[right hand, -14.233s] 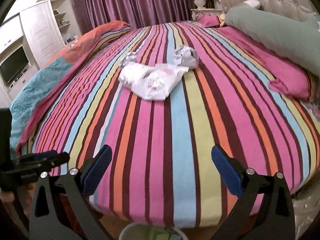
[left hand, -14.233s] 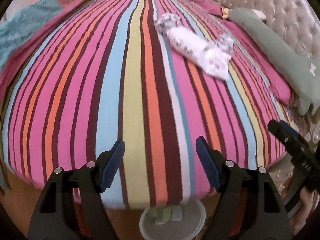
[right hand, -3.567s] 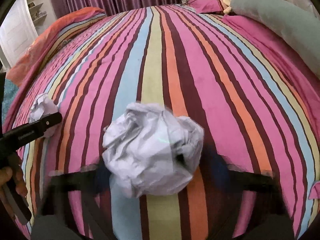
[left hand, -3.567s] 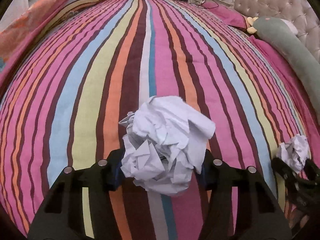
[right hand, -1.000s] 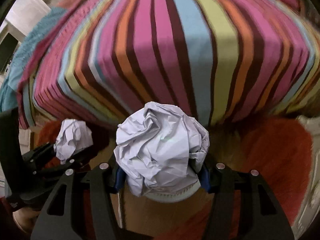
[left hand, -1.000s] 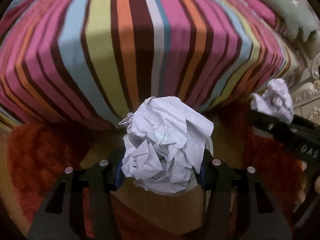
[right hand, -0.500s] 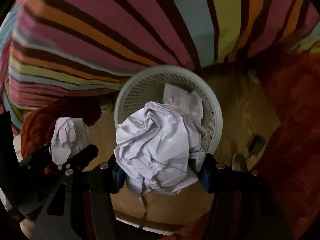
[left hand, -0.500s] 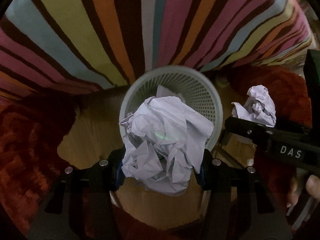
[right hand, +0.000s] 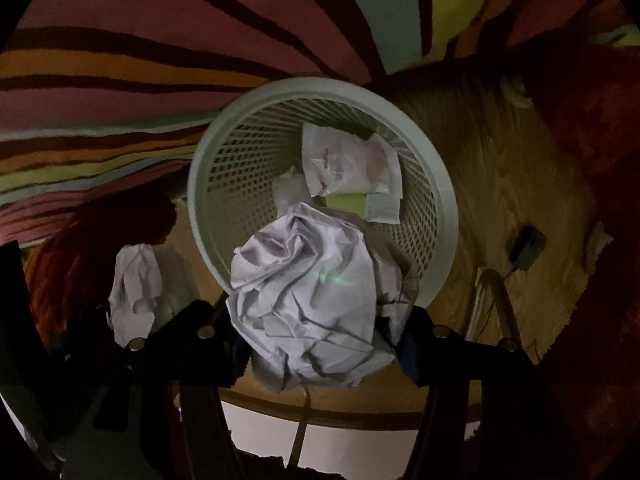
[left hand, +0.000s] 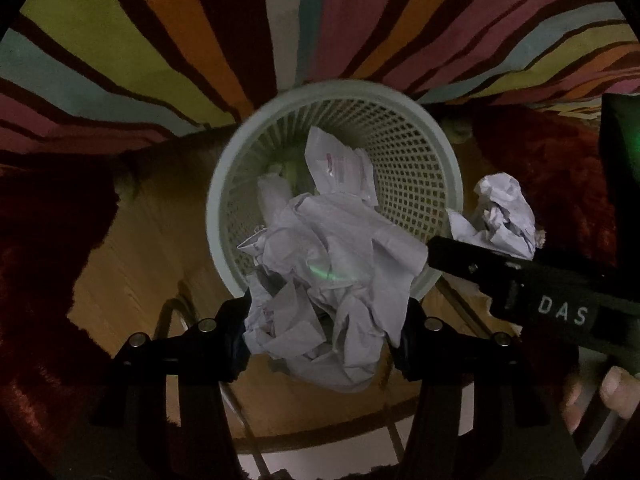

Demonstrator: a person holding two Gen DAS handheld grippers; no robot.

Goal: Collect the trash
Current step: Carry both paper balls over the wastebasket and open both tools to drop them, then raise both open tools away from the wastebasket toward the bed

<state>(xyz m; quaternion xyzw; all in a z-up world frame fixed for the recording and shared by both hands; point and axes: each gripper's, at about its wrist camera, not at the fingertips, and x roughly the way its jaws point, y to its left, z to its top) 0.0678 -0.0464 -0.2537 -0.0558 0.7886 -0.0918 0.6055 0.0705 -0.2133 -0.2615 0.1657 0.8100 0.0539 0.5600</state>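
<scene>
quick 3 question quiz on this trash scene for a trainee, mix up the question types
1. True or false: the left gripper is shut on a crumpled paper ball.
2. What does the right gripper hold? A) second paper ball B) a bottle C) nothing
3. Fill in: both grippers hang above the white mesh ____, which already has a printed plastic wrapper inside.

Key: 1 true; 2 A; 3 basket

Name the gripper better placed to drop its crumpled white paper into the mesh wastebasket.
Right, narrowly. The right gripper's crumpled white paper ball overlaps the pale mesh wastebasket's rim; the left gripper's paper ball looks farther outside it.
</scene>
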